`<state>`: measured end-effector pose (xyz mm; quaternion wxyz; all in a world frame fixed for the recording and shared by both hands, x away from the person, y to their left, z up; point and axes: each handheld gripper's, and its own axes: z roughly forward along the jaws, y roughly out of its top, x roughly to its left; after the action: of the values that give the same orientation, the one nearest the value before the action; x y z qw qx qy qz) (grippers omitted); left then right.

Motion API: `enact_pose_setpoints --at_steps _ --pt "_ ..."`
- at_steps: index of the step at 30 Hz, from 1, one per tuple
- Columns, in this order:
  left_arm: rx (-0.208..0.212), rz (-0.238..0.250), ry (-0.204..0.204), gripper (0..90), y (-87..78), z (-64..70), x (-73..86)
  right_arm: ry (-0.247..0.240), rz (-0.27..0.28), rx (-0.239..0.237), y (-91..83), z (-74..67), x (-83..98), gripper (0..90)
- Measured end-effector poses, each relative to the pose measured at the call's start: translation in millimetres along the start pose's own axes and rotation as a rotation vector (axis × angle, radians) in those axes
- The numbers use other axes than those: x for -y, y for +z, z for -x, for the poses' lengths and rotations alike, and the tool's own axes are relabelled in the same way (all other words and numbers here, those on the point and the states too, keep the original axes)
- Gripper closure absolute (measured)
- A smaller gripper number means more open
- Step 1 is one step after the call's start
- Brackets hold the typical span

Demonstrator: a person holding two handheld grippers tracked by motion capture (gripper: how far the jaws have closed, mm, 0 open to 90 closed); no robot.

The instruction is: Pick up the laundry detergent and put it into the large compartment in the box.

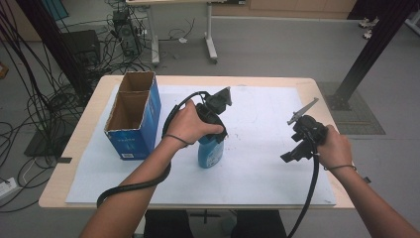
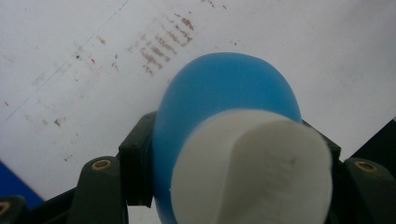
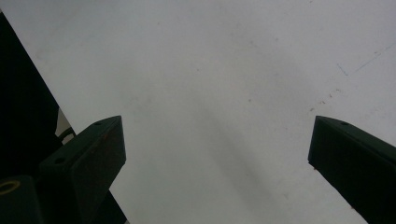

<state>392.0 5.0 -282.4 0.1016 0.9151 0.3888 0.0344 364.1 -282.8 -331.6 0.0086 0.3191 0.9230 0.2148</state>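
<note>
— Where is the bottle?

— My left tool (image 1: 214,130) is clamped on the blue bottle (image 1: 210,152), standing on the counter's white sheet (image 1: 257,168). My right tool (image 1: 303,140) waits, jaws apart.

— And next?

— I think: lift straight, squeeze steady, aim for the blue cardboard box (image 1: 134,115) behind.

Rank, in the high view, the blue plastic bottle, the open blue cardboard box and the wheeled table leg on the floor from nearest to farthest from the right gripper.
From the right gripper:
1. Blue plastic bottle, to its left, clamped in the left gripper.
2. Open blue cardboard box, at the table's left edge.
3. Wheeled table leg, on the floor beyond the table.
</note>
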Motion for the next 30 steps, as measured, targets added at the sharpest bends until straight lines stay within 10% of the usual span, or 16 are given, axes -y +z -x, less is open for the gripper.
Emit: enact_pose_setpoints --at_steps 30 --pt "-0.024 0.007 0.007 37.7 -4.6 3.4 0.1 0.001 -0.001 -0.003 3.7 1.6 -0.2 4.0"
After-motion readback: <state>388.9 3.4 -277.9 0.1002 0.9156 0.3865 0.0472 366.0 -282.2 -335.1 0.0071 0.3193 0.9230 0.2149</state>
